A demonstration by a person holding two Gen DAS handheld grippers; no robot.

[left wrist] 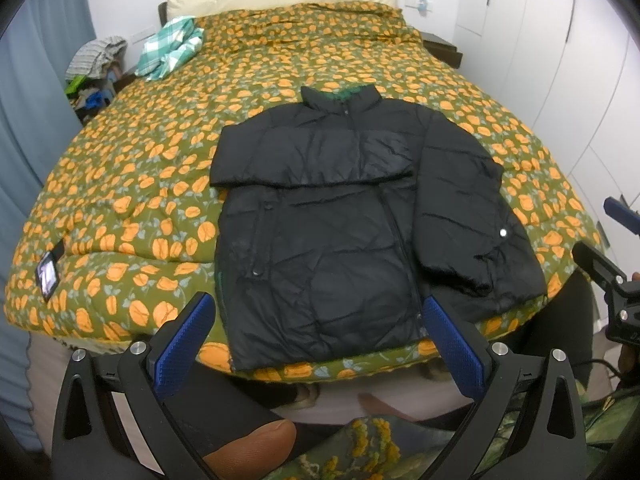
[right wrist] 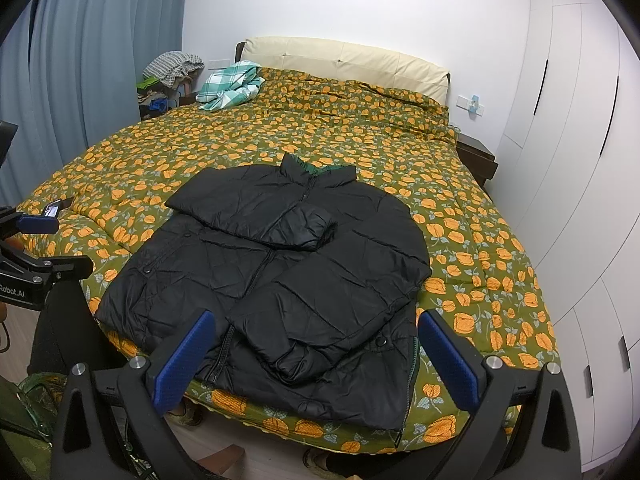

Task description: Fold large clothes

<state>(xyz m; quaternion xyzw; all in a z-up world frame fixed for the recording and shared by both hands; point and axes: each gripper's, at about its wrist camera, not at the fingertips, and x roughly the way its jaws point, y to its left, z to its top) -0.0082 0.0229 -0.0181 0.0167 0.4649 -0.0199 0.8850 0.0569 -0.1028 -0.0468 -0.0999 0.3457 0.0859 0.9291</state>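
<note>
A black puffer jacket (left wrist: 336, 216) lies front up at the near edge of the bed, collar pointing away; it also shows in the right wrist view (right wrist: 280, 280). Its left sleeve (left wrist: 312, 156) is folded across the chest. Its right sleeve (right wrist: 320, 308) lies down along the body. My left gripper (left wrist: 316, 344) is open and empty, held just before the jacket's hem. My right gripper (right wrist: 316, 356) is open and empty over the hem at the bed's edge. The right gripper also shows at the right border of the left wrist view (left wrist: 612, 264).
The bed has a green quilt with orange flowers (right wrist: 360, 128). A green checked cloth (right wrist: 228, 88) lies by the cream headboard (right wrist: 344, 60). A phone (left wrist: 47, 276) lies on the bed's left edge. White wardrobes (right wrist: 568, 160) stand right, blue curtains (right wrist: 80, 60) left.
</note>
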